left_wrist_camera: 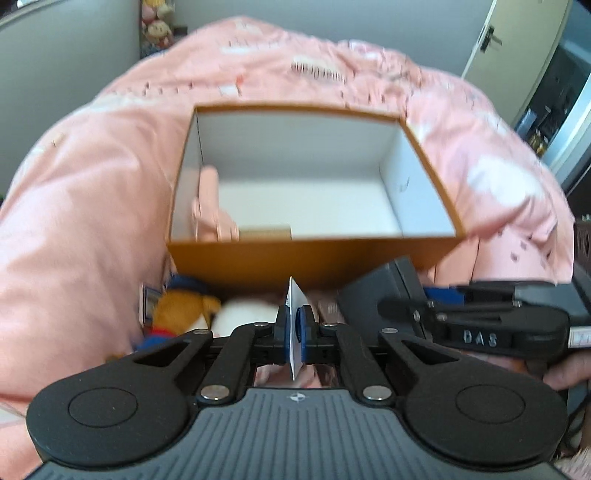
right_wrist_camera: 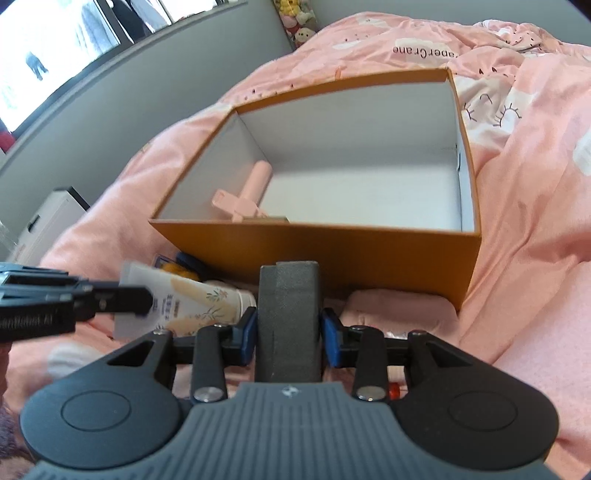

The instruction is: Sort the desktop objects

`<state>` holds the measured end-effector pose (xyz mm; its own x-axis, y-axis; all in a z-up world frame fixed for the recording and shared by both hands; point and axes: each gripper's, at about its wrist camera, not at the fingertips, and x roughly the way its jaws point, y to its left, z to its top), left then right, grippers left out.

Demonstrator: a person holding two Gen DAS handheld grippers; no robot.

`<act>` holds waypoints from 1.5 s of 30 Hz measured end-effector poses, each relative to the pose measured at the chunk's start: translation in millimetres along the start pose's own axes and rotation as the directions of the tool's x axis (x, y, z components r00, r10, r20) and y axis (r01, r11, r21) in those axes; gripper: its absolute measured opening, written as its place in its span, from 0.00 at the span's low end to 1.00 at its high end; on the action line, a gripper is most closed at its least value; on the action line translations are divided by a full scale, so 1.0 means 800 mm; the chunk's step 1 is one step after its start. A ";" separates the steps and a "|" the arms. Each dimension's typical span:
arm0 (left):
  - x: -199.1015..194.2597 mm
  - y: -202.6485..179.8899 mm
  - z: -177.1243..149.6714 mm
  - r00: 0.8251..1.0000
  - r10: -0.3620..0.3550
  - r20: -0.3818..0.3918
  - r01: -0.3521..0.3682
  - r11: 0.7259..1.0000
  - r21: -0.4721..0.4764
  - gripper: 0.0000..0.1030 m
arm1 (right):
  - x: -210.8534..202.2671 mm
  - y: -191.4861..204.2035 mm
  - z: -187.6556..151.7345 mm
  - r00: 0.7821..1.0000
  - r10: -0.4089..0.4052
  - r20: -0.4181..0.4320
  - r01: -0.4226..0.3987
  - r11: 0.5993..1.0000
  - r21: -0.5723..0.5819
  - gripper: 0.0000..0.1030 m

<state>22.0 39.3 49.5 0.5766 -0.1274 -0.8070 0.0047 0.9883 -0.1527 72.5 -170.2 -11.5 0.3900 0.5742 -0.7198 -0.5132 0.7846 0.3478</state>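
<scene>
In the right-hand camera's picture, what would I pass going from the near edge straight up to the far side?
Right hand-held gripper closed on a grey block → orange box, near wall → pink tool lying inside the box → box's far wall → pink quilt → stuffed toys by the wall.

Left gripper (left_wrist_camera: 294, 326): jaws closed down to a narrow slit, blue pads (left_wrist_camera: 283, 328) pinching the flat end of a white tube (left_wrist_camera: 295, 295) held edge-on. Gripper pitched steeply downward. In the right wrist view it enters from the left edge, its tip against the tube.

Right gripper (right_wrist_camera: 288, 328): jaws part-way apart, blue pads (right_wrist_camera: 249, 332) pressed on both sides of a dark grey block (right_wrist_camera: 288, 314) that stands upright between them. Also angled downward. In the left wrist view it reaches in from the right, with part of a hand (left_wrist_camera: 565, 374) behind it.
</scene>
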 end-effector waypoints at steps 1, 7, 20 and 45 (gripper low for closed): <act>0.001 0.000 0.004 1.000 0.003 0.014 -0.003 1.000 0.005 0.04 | -0.003 -0.001 0.002 1.000 0.008 0.005 -0.008 1.000 0.004 0.37; -0.019 -0.009 0.025 0.997 -0.015 0.076 0.012 0.999 0.035 0.04 | -0.027 -0.013 0.022 0.995 0.091 0.035 -0.093 0.994 0.057 0.37; -0.042 -0.012 0.117 0.962 -0.042 0.270 0.025 0.998 0.064 0.04 | -0.054 -0.025 0.099 0.973 0.121 0.199 -0.151 0.978 0.146 0.37; 0.130 0.026 0.133 0.996 0.083 0.027 -0.084 0.995 0.050 0.04 | 0.103 -0.044 0.102 0.999 -0.042 -0.023 0.046 0.979 0.198 0.37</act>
<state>168.9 55.3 22.7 0.5972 -0.0430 -0.8009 -0.0025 0.9985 -0.0555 184.9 -131.2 -34.0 0.3931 0.5352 -0.7476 -0.3330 0.8408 0.4268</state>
